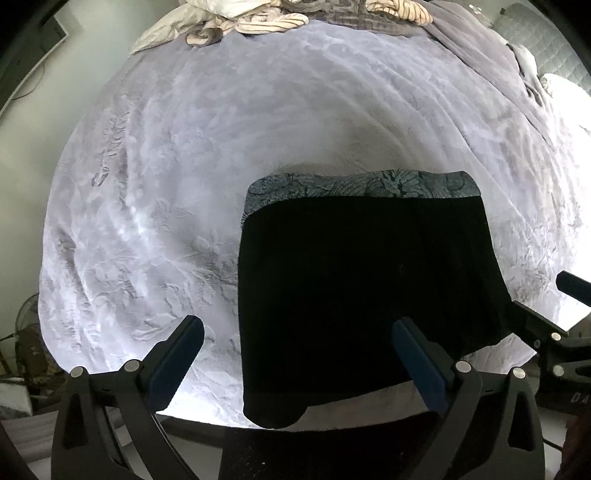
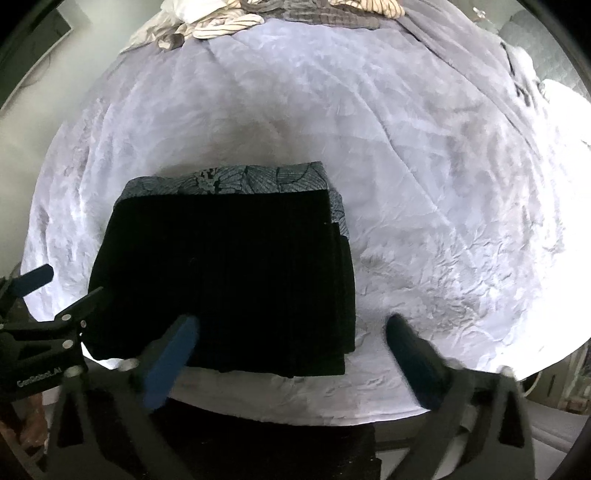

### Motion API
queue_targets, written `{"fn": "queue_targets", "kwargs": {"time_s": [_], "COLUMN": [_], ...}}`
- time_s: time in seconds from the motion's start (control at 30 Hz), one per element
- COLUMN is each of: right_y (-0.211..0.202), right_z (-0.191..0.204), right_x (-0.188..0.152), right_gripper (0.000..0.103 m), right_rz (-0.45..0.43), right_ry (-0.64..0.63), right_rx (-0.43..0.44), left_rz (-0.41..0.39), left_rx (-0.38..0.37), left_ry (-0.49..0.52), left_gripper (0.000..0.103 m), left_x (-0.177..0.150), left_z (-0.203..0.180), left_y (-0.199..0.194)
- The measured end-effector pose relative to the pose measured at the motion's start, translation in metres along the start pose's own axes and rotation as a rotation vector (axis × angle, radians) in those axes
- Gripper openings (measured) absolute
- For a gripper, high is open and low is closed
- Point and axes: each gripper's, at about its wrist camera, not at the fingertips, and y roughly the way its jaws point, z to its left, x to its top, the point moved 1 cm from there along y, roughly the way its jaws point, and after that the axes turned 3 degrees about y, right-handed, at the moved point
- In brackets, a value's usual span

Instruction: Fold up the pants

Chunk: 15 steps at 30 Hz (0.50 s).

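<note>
the fingers [image 1: 186, 354] of the left gripper [image 1: 295, 354] stand wide apart holding nothing, and the right gripper [image 2: 291, 347] is likewise spread and empty, its fingers blurred. the black pants [image 1: 365, 291] lie folded into a block on the pale bedspread [image 1: 166, 166], near its front edge, a leaf-patterned band [image 1: 362, 186] at the far side. their dark folds are hard to make out. a clothes pile [image 1: 258, 18] is cut off at the top.
</note>
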Motion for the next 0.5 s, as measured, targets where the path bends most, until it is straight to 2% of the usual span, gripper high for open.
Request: {"fn": "queue_targets", "kwargs": {"time_s": [0.5], "right_y": [-0.004], "right_z": [0.013], "right_x": [0.001], "right_gripper": [0.103], "right_rz": [0.019], "right_ry": [-0.004], "right_rx": [-0.020], "left_rz": [-0.028], "left_rx": [0.038], "left_ry": [-0.026], "left_gripper": [0.102], "left_x": [0.001], "left_z": [0.009], "left_y": [-0.012]}}
